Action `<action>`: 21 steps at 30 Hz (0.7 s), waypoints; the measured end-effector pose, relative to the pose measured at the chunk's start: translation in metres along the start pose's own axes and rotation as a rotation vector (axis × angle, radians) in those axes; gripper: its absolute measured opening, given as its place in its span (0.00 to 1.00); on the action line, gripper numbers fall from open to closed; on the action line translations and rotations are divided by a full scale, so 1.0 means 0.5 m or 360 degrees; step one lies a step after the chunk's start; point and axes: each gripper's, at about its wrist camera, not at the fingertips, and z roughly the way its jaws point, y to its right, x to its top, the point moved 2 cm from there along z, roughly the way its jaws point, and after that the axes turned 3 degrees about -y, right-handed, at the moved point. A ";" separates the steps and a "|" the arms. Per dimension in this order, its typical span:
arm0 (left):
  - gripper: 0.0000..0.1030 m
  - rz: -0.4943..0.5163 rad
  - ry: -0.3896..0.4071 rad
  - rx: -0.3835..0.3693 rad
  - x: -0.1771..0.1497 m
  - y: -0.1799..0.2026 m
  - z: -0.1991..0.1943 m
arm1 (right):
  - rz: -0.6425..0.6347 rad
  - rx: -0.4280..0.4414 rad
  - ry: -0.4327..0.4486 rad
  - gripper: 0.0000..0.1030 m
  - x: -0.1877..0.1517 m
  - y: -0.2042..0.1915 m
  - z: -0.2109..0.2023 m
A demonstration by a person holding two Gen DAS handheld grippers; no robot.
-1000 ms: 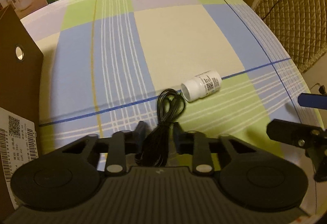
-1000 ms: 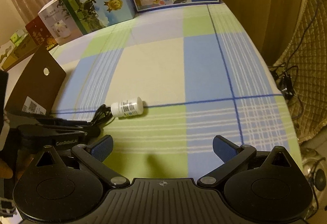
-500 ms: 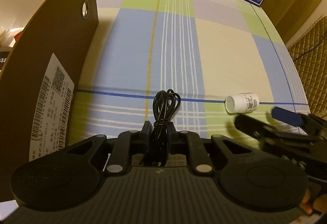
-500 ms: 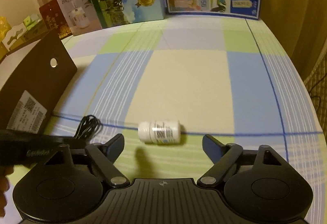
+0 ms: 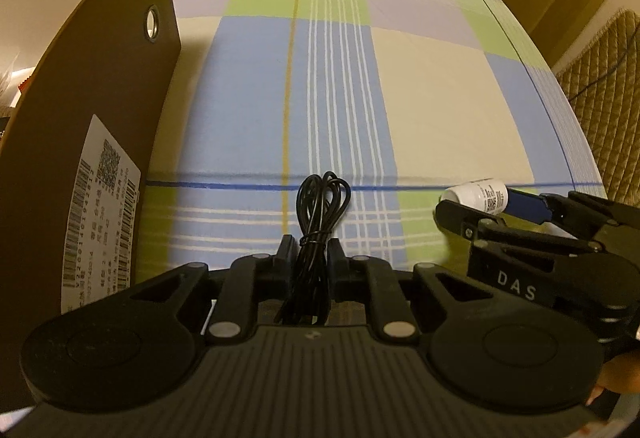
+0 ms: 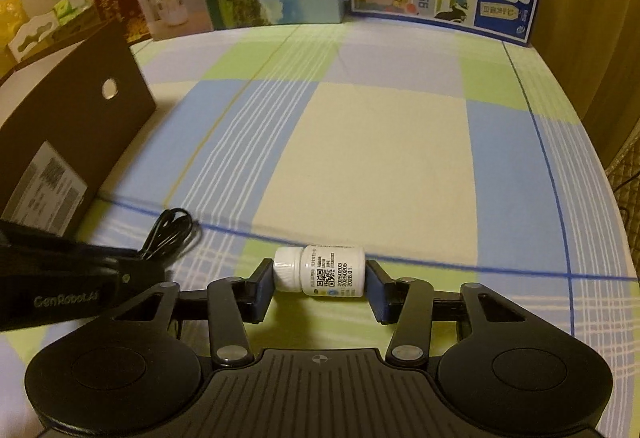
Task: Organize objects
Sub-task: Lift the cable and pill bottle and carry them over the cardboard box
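On the checked tabletop (image 6: 380,166), the right hand-held gripper (image 6: 320,288) has just been closing; its blue pads now sit against both ends of the lying white pill bottle (image 6: 320,270), cap to the left. Left hand-held gripper (image 5: 311,258) is pinched narrow on the bundled black cable (image 5: 316,214), moved closer to the brown cardboard box (image 5: 100,142). Both items look ready for boxing. Bottle: smooth rigid plastic, ribbed cap. Cable: thin, floppy, tied loops.
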 end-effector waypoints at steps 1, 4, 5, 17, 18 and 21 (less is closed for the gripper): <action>0.12 0.0009 -0.0005 -0.0003 -0.005 0.001 -0.002 | -0.0005 0.0008 -0.0009 0.43 -0.006 -0.002 -0.006; 0.12 0.0034 -0.0021 0.0000 -0.024 0.001 -0.010 | -0.0013 0.0032 -0.0033 0.43 -0.027 -0.009 -0.023; 0.12 0.0042 -0.0027 -0.0004 -0.033 0.000 -0.014 | -0.0019 0.0045 -0.0042 0.43 -0.037 -0.013 -0.030; 0.12 0.0022 -0.0090 -0.0029 -0.183 -0.044 -0.091 | -0.0171 0.0168 -0.0099 0.43 -0.152 -0.075 -0.108; 0.12 0.0010 -0.0096 -0.0032 -0.197 -0.050 -0.099 | -0.0182 0.0172 -0.0100 0.43 -0.159 -0.080 -0.112; 0.12 -0.0031 -0.0118 -0.0035 -0.227 -0.068 -0.117 | -0.0198 0.0188 -0.0106 0.43 -0.175 -0.092 -0.121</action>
